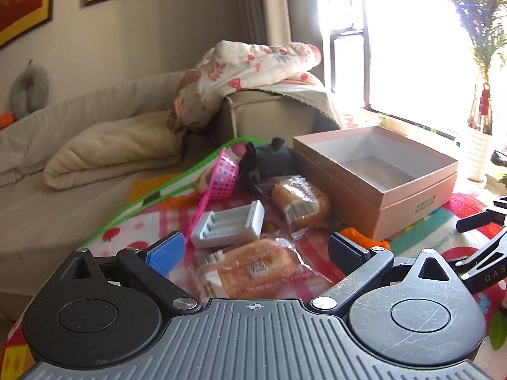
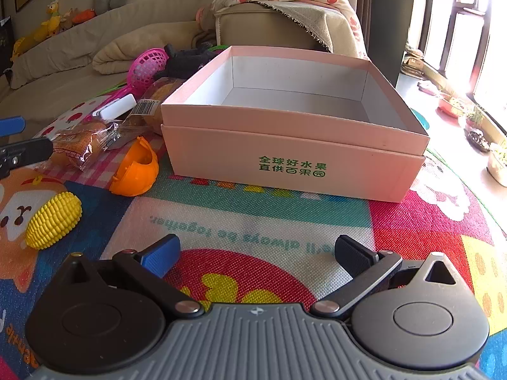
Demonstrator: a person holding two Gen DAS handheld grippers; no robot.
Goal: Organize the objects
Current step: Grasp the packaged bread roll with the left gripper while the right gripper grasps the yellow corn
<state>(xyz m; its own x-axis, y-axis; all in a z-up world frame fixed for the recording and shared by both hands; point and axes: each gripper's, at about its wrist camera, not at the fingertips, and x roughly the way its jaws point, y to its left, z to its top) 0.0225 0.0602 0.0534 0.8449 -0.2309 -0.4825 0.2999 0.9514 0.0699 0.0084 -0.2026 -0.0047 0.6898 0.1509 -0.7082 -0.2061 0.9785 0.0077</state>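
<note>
Both tools agape near pink box [image 2: 294,145]

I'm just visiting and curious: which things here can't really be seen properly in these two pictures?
- Orange toy: left wrist view, mostly hidden behind the left gripper, whose jaws stand open.
- Black plush toy: right wrist view, partly hidden by the pink box.
- Box floor nearest the camera: right wrist view, hidden by the front wall.
- Window scene: both views, washed out by glare.

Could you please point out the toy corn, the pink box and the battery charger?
Toy corn [image 2: 53,220]: right wrist view, middle of the yellow cob.
Pink box [image 2: 291,161]: right wrist view, front wall by the green print.
Battery charger [image 1: 228,224]: left wrist view, centre of the grey tray.
</note>
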